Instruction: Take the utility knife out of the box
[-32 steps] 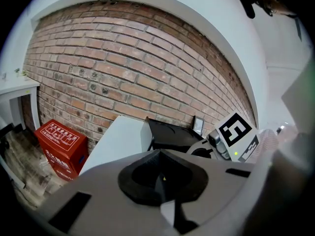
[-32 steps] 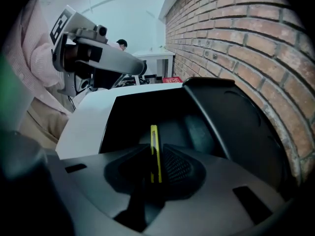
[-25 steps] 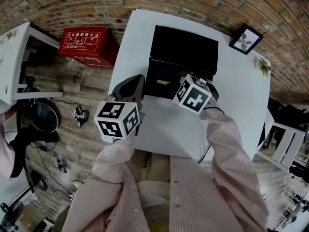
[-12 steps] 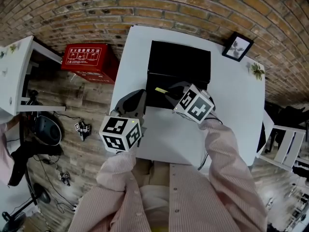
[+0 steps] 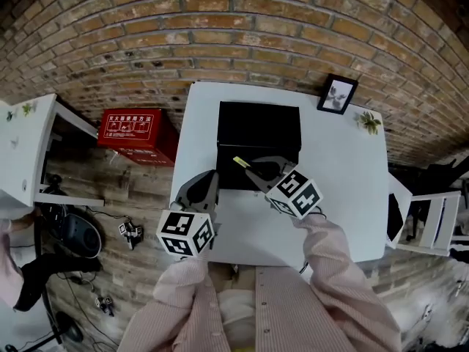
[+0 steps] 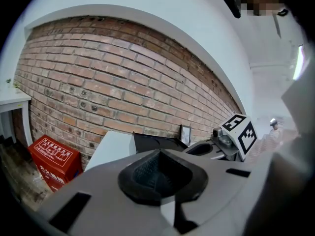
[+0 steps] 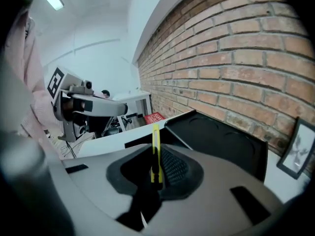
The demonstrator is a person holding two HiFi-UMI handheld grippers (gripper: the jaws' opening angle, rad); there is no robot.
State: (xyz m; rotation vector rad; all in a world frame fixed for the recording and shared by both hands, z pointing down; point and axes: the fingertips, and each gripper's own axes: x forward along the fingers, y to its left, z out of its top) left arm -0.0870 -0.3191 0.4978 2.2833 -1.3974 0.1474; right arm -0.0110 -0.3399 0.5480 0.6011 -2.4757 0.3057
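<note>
My right claw (image 5: 255,169) is clamped narrow on the utility knife (image 5: 240,161). In its own view the thin yellow knife (image 7: 156,151) stands upright between the dark pads (image 7: 172,168), its upper end poking out past them. From above, that yellow end sits at the middle of the frame, over the near edge of the open black box (image 5: 258,125), whose lid lies back towards the brick wall (image 5: 242,42) at the top. My left claw (image 5: 204,184) hangs just left of the box over the white table (image 5: 344,182), its pads (image 6: 160,173) together with nothing between them. A red case (image 5: 137,133) sits on the floor at the left.
</note>
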